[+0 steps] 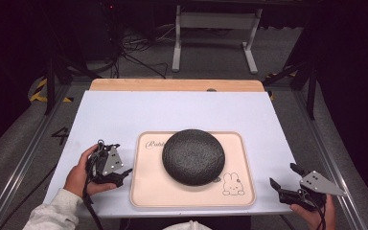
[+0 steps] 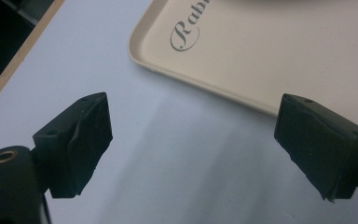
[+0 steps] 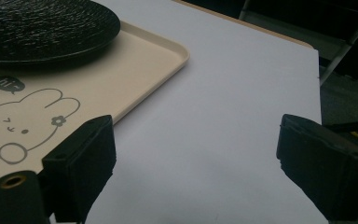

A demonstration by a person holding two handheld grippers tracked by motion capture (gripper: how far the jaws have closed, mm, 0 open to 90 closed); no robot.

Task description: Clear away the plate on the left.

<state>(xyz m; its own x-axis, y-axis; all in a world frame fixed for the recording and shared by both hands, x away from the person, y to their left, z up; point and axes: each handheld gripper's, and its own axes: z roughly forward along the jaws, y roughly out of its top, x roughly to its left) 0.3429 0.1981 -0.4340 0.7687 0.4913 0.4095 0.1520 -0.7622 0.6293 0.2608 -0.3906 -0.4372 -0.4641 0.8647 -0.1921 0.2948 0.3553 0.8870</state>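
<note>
**Grippers wait at either side of the tray**

White tabletop [image 1: 124,115] stretches wide behind and to both sides of a cream tray [image 1: 146,191], where we see a round black textured dish [image 1: 193,156] lying face down, near the tray's far edge. A printed rabbit [image 1: 233,184] marks the tray's near right corner. Our left gripper [image 1: 124,173] sits just beside the tray's left rim, jaws spread with bare table between them. Our right gripper [image 1: 282,178] hovers near the table's right front corner, well apart from the tray, jaws likewise spread and holding nothing. Bare surface lies between it and the tray's right rim [image 3: 177,51]. Beyond the table's wooden far edge [image 1: 172,85], grey floor and cables show.
</note>
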